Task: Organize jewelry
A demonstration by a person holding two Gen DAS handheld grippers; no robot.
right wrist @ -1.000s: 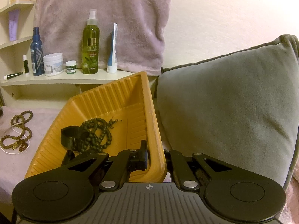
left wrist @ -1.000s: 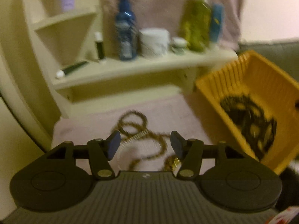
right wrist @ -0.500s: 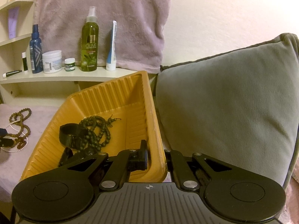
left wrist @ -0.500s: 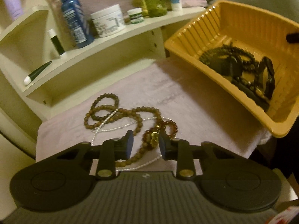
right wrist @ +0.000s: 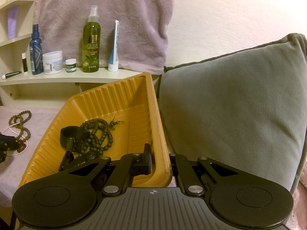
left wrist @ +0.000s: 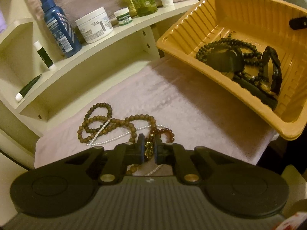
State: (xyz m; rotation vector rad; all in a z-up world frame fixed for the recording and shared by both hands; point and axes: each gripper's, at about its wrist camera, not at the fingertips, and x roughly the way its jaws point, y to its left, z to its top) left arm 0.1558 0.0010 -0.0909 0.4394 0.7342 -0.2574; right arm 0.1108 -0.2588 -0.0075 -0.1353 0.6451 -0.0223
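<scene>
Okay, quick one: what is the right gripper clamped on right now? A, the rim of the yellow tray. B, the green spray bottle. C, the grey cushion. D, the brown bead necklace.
A: the right gripper has one finger inside and one outside the near wall of the yellow tray, pinching its rim.

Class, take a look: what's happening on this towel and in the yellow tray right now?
A person is sorting jewelry. The left hand-held gripper has just been closing on an amber bead bracelet lying in the pile on the towel. The right hand-held gripper clamps the yellow tray by its rim, tilted, with dark beads already inside.
</scene>
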